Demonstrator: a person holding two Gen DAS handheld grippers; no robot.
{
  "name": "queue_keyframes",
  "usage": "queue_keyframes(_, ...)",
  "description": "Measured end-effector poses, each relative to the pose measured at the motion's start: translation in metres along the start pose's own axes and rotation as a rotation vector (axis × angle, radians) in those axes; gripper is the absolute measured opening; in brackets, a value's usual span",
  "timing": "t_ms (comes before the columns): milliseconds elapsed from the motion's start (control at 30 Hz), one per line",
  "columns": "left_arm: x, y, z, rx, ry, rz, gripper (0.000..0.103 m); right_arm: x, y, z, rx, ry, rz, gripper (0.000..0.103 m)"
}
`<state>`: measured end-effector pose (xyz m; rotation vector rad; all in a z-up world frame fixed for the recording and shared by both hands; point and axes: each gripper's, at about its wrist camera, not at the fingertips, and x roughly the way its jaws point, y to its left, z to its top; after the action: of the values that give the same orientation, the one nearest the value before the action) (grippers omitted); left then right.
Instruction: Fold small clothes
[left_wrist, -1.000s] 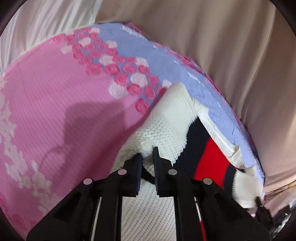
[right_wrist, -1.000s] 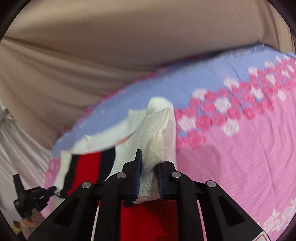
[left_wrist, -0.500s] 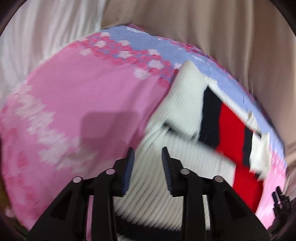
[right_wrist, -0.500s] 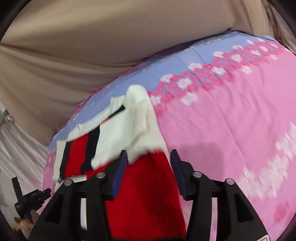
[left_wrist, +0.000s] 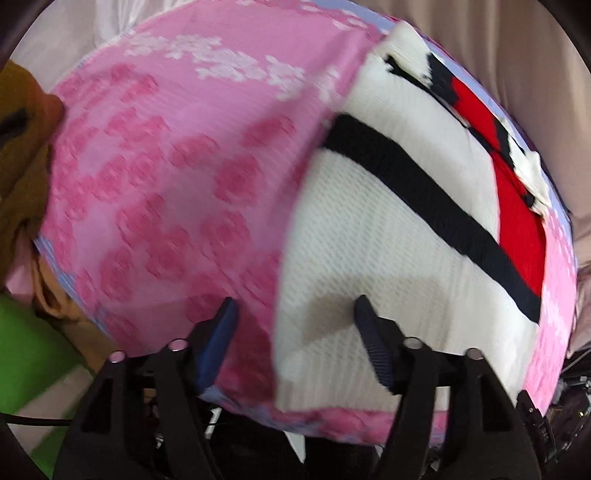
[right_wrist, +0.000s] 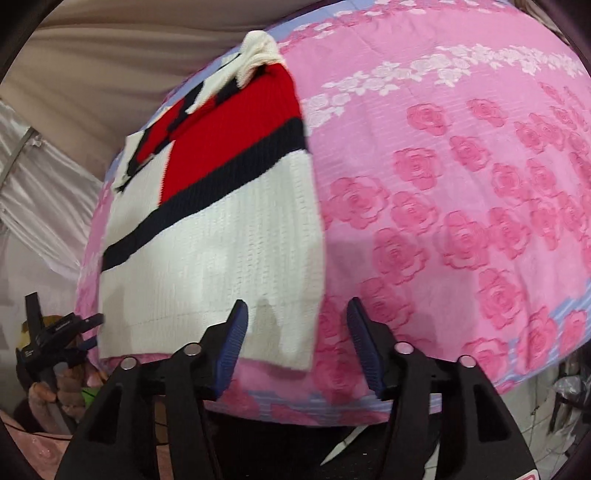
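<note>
Both the left gripper (left_wrist: 293, 334) and right gripper (right_wrist: 293, 336) are wide open and hold nothing, and the sweater (right_wrist: 221, 251) looks soft and floppy, so grab it by its bottom corners.

White-red-navy striped sweater (right_wrist: 221, 229), pink rose-patterned cloth (right_wrist: 443, 184).

blur: pink sheet (left_wrist: 155, 192) | cut off: brown cloth (left_wrist: 22, 155) left edge
</note>
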<state>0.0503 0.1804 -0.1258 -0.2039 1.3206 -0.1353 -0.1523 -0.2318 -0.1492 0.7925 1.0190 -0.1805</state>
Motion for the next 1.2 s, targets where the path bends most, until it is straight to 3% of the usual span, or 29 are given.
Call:
queue_keyframes(100, 0.003, -0.011, -0.006, 0.024, 0.017, -0.017, 0.069, 0.006, 0.008, -0.003, -0.01, -0.005, 0.024, 0.057)
queue_keyframes(167, 0.004, -0.016, -0.006, 0.044, 0.022, -0.016, 0.057, 0.009, 0.01, -0.002, -0.014, -0.002, 0.048, 0.054)
queue_keyframes(200, 0.004, -0.018, -0.006, 0.048, 0.025, -0.011, 0.049, 0.013, 0.011, 0.0, -0.014, 0.012, 0.058, 0.03)
queue_keyframes(233, 0.004, -0.019, -0.004, 0.045, 0.026, -0.012, 0.026, 0.017, 0.01, 0.003, 0.0, 0.033, 0.067, 0.011)
queue_keyframes(267, 0.005, -0.02, -0.001, 0.039, 0.036, -0.031, 0.014, 0.017, 0.011, 0.006, 0.011, 0.03, 0.075, 0.01)
queue_keyframes(300, 0.008, -0.024, 0.008, 0.014, 0.059, -0.066, 0.012, 0.012, 0.012, 0.01, 0.015, 0.011, 0.088, 0.01)
queue_keyframes(433, -0.006, -0.025, 0.014, -0.019, 0.071, -0.107, 0.01, -0.021, 0.018, 0.017, -0.054, -0.037, 0.087, 0.009)
queue_keyframes(567, -0.027, -0.029, -0.007, -0.006, 0.1, -0.131, 0.01, -0.046, 0.007, 0.01, -0.103, -0.012, 0.061, 0.008)
queue_keyframes(700, -0.041, -0.041, -0.04, 0.043, 0.153, -0.115, 0.01, -0.067, -0.016, -0.009, -0.114, 0.053, 0.024, 0.005)
queue_keyframes(867, -0.046, -0.048, -0.09, 0.077, 0.278, -0.063, 0.01, -0.082, -0.035, -0.039, -0.146, 0.195, -0.01, 0.004)
queue_keyframes(1000, -0.058, -0.043, -0.109, 0.056, 0.331, -0.044, 0.01, -0.093, -0.041, -0.061, -0.15, 0.308, 0.027, 0.004)
queue_keyframes(1100, -0.08, -0.046, -0.109, 0.056, 0.292, -0.028, 0.01, -0.103, -0.032, -0.057, -0.149, 0.321, 0.072, 0.004)
queue_keyframes(1167, -0.095, -0.056, -0.088, 0.057, 0.214, -0.037, 0.01, -0.11, -0.02, -0.029, -0.152, 0.25, 0.114, 0.004)
queue_keyframes(1200, -0.105, -0.065, -0.063, 0.055, 0.128, -0.063, 0.01, -0.112, -0.012, -0.009, -0.157, 0.195, 0.136, 0.004)
